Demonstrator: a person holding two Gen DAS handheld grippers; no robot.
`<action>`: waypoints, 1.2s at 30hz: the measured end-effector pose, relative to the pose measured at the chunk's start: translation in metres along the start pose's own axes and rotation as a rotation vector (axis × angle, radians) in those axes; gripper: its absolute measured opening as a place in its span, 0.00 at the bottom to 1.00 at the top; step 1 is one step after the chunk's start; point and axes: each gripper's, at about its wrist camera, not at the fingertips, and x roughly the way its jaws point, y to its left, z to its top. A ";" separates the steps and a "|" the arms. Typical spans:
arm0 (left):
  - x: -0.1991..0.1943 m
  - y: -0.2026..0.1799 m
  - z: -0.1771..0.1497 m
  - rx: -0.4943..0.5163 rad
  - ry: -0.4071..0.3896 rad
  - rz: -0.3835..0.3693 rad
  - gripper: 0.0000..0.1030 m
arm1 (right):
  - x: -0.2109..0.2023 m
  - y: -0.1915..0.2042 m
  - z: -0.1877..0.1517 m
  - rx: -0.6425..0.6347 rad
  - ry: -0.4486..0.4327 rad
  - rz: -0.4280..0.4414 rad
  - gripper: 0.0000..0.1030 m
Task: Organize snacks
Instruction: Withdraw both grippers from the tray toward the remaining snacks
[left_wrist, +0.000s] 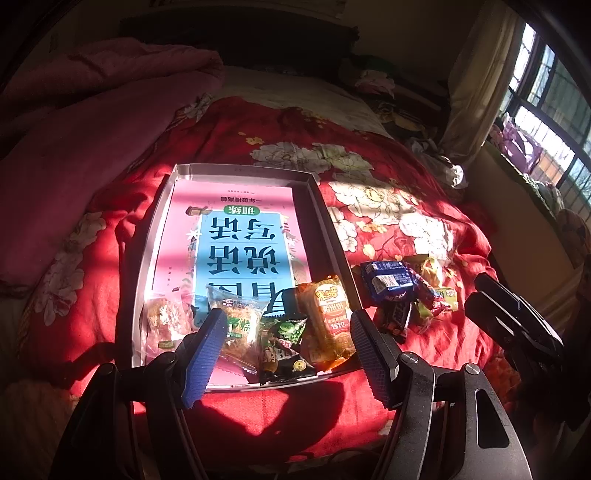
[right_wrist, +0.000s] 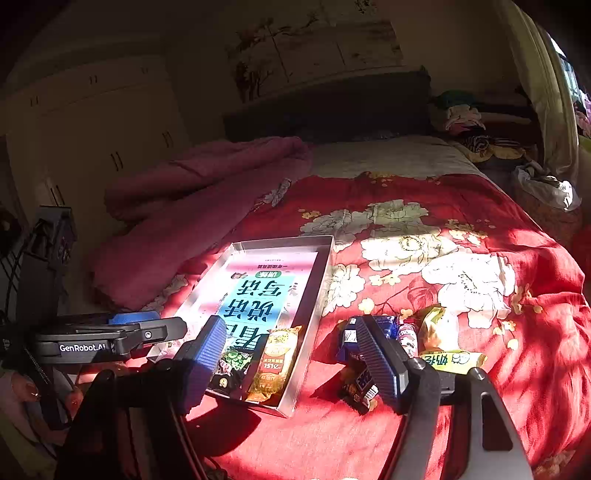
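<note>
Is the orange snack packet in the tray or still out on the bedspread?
In. The orange snack packet lies inside the tray, against its right wall, beside the green-and-black packet.

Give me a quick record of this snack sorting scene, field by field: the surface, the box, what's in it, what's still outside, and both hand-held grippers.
surface: red floral bedspread
container: shallow open box lying on the bedspread, a book flat inside
in box: orange snack pack, dark green-pea packet, two clear-wrapped pastries
outside box: blue packet and other small snacks on the bedspread, beside the box
left hand-held gripper: open, empty, above the box's near end
right hand-held gripper: open, empty
</note>
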 end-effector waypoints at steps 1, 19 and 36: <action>0.000 -0.002 0.000 0.002 0.001 -0.002 0.69 | -0.001 -0.001 0.000 0.000 -0.003 -0.005 0.71; 0.002 -0.031 -0.002 0.056 0.016 -0.028 0.69 | -0.028 -0.036 0.003 0.048 -0.071 -0.091 0.71; 0.005 -0.060 0.001 0.099 0.039 -0.063 0.69 | -0.041 -0.068 0.003 0.096 -0.103 -0.155 0.71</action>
